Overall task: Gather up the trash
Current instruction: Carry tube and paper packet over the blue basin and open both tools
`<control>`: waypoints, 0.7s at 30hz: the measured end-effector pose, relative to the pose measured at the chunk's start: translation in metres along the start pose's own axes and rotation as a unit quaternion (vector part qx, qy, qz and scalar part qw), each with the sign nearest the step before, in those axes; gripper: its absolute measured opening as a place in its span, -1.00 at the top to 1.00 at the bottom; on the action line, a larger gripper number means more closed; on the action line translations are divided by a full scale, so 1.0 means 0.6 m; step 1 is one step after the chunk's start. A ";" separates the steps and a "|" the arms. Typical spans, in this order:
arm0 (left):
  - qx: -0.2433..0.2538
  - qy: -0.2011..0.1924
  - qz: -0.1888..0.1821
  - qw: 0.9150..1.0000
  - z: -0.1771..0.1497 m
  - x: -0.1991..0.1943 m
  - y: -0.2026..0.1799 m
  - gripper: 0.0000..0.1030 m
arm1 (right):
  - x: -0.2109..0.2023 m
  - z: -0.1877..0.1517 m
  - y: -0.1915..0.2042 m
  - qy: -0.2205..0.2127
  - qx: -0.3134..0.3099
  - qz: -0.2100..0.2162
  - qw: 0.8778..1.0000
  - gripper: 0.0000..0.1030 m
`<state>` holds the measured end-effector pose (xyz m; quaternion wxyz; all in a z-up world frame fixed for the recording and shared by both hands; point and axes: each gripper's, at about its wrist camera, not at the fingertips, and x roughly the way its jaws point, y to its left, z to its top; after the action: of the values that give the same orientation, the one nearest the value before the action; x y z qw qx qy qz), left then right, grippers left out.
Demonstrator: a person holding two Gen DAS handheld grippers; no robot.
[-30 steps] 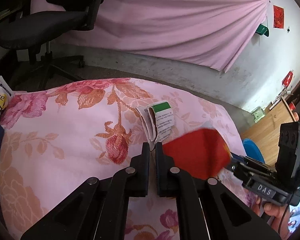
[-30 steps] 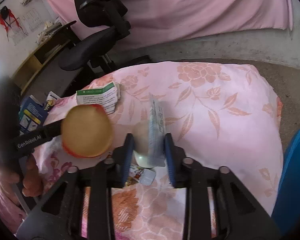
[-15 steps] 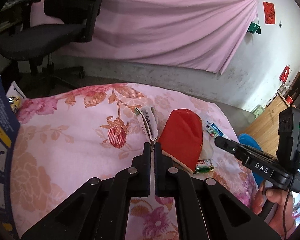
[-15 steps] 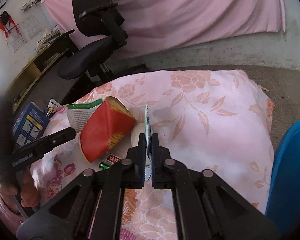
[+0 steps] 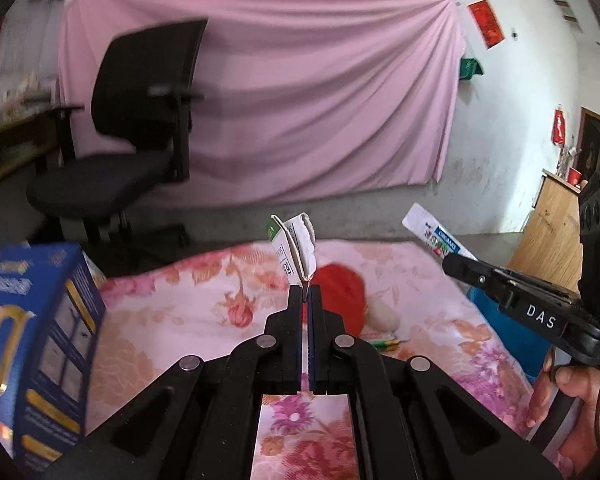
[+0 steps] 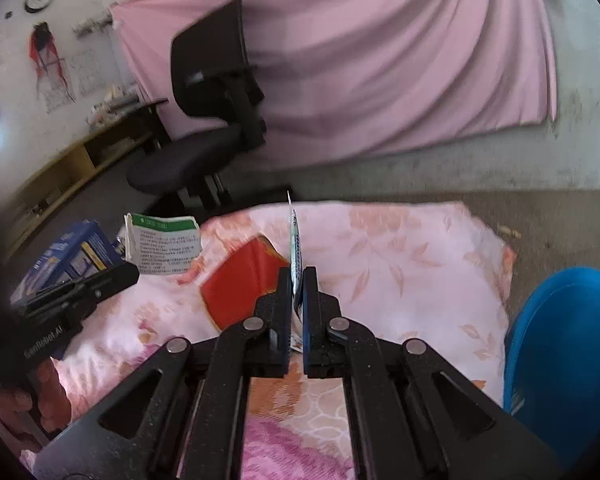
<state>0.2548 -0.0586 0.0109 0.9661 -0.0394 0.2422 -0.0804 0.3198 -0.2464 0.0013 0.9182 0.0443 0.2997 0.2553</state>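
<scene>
My left gripper [image 5: 307,290] is shut on a torn white-and-green paper carton [image 5: 294,246], lifted above the floral cloth; the carton also shows in the right wrist view [image 6: 162,244]. My right gripper [image 6: 297,272] is shut on a flat white-and-blue wrapper [image 6: 295,248], held edge-on above the cloth; the wrapper also shows in the left wrist view [image 5: 434,236]. A red paper cup [image 6: 240,282] lies on its side on the cloth below both grippers, with a white crumpled piece [image 5: 382,316] and a small green item [image 5: 382,343] beside it.
A blue box [image 5: 36,344] stands at the cloth's left edge. A blue bin [image 6: 564,340] stands to the right of the cloth-covered table [image 6: 400,256]. A black office chair [image 5: 128,144] stands behind, in front of a pink curtain [image 5: 320,92].
Both grippers have risen from the cloth with their pieces, the carton and the wrapper. The red cup stays on the cloth, now further below.
</scene>
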 end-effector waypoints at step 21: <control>0.130 -0.159 -0.127 0.970 0.097 -0.086 -0.262 1.00 | -0.284 -0.007 -0.045 -0.321 -0.011 -0.112 0.940 0.35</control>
<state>0.2158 -0.2019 0.1039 0.9709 0.0437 0.0664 -0.2259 0.2119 -0.3548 0.0815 0.9887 0.0801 -0.0108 0.1264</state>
